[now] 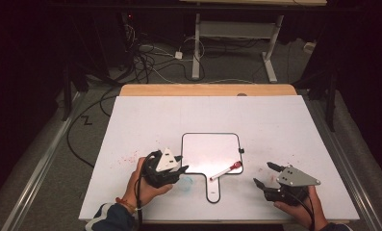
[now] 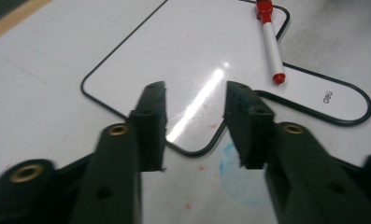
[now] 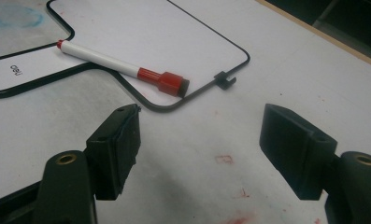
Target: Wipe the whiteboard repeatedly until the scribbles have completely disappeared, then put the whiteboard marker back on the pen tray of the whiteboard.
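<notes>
On whiteboard (image 1: 210, 151) corner, marker (image 1: 225, 170) lies diagonally, cap toward far right; both grippers' fingers open, empty.

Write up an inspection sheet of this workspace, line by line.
Surface: white table sheet with red specks and a blue smudge.
Job's things: paddle-shaped whiteboard, wiped blank; red marker, capped, lying across its lower right corner.
Clutter: nothing seen.
Grippers: left gripper open over the whiteboard's lower left corner, nothing between its jaws; right gripper open, right of the board.
Cables: floor cables behind the table.
Surroundings: dark room, second desk frame behind.
</notes>
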### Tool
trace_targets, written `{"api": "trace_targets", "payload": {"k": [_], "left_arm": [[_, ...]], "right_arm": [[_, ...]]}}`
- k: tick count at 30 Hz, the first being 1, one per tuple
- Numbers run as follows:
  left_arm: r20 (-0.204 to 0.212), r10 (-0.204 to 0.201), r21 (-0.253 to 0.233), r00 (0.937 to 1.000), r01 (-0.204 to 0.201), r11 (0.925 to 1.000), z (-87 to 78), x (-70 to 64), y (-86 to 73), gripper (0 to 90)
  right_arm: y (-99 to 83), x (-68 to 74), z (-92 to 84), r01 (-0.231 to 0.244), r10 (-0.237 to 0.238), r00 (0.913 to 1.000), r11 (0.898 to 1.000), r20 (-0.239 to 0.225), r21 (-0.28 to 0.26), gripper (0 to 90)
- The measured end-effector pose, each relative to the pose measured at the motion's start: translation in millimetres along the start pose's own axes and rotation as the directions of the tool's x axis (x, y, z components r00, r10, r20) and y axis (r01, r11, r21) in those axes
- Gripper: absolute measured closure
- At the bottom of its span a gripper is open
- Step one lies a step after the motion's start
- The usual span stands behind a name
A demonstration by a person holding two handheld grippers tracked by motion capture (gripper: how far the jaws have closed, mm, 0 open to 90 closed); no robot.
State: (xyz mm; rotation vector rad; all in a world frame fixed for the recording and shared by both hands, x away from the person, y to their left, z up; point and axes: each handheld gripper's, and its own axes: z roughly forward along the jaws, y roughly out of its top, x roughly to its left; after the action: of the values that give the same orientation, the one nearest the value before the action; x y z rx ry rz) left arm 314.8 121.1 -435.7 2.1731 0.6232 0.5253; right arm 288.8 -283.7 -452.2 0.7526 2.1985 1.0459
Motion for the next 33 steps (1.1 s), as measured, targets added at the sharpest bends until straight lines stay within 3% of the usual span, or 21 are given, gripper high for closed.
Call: {"api": "trace_targets", "payload": {"k": [2, 4, 6, 7, 10, 12, 13, 18, 20, 24, 27, 30, 31, 33], "left_arm": [[-0.012, -0.025, -0.021, 0.9996, 0.025, 0.9995, -6.4, 4.6, -9.7, 40.2], [-0.068, -0.031, -0.027, 0.9972, 0.029, 0.9992, -11.6, 7.4, -19.6, 31.9], [-0.081, -0.057, -0.022, 0.9951, 0.056, 0.9982, -15.2, 11.6, -28.9, 24.6], [-0.107, -0.053, -0.028, 0.9929, 0.050, 0.9984, -17.5, 12.6, -33.1, 22.9], [-0.130, -0.048, -0.004, 0.9903, 0.048, 0.9988, -22.8, 13.4, -43.5, 18.1], [-0.137, -0.060, 0.004, 0.9887, 0.062, 0.9981, -25.0, 12.4, -51.1, 17.9], [-0.136, -0.077, 0.018, 0.9878, 0.080, 0.9966, -25.2, 11.1, -54.1, 17.9], [-0.137, -0.062, 0.050, 0.9886, 0.069, 0.9964, -23.7, 5.9, -57.0, 17.9], [-0.149, -0.051, 0.059, 0.9874, 0.061, 0.9964, -23.1, 4.6, -56.6, 18.0], [-0.142, -0.043, 0.061, 0.9889, 0.052, 0.9968, -21.4, 4.6, -56.4, 18.0], [-0.129, -0.041, 0.065, 0.9908, 0.050, 0.9966, -19.3, 5.1, -55.2, 18.0], [-0.123, -0.029, 0.073, 0.9920, 0.039, 0.9966, -18.3, 4.0, -54.2, 17.9], [-0.119, -0.028, 0.075, 0.9925, 0.037, 0.9965, -18.3, 3.8, -54.3, 17.9], [-0.116, -0.029, 0.074, 0.9928, 0.038, 0.9965, -17.9, 3.6, -54.4, 17.9]], "right_arm": [[2.0, -1.3, 1.2, -0.005, 0.005, 0.9999, 1.000, -0.011, -0.004, 30.5], [3.6, -1.7, 2.7, 0.004, -0.004, 0.9999, 1.000, -0.010, -0.004, 30.9], [5.4, -2.3, 3.9, 0.008, -0.008, 0.9996, 1.000, -0.027, -0.005, 31.0], [6.9, -2.0, 4.6, 0.014, -0.014, 0.9996, 1.000, -0.025, -0.006, 31.0], [13.8, -2.7, 7.1, 0.023, -0.024, 0.9975, 1.000, -0.067, -0.014, 29.0], [18.9, -2.2, 8.5, 0.044, -0.046, 0.9913, 0.999, -0.123, -0.018, 29.3], [22.0, -1.1, 9.7, 0.063, -0.063, 0.9897, 0.998, -0.128, -0.006, 29.5], [35.4, -2.1, 23.6, 0.147, -0.136, 0.9707, 0.988, -0.198, 0.039, 32.0], [40.5, -2.3, 30.6, 0.163, -0.145, 0.9625, 0.985, -0.229, 0.061, 32.6], [51.1, -1.0, 44.8, 0.204, -0.174, 0.9438, 0.975, -0.281, 0.082, 32.8], [58.4, 0.7, 56.7, 0.252, -0.203, 0.9228, 0.961, -0.327, 0.115, 32.6], [65.0, 4.4, 68.3, 0.299, -0.230, 0.8963, 0.945, -0.379, 0.134, 32.1], [67.3, 6.7, 71.3, 0.325, -0.248, 0.8878, 0.935, -0.388, 0.145, 31.8], [71.5, 11.9, 77.9, 0.362, -0.264, 0.8616, 0.918, -0.433, 0.160, 32.0]]}}
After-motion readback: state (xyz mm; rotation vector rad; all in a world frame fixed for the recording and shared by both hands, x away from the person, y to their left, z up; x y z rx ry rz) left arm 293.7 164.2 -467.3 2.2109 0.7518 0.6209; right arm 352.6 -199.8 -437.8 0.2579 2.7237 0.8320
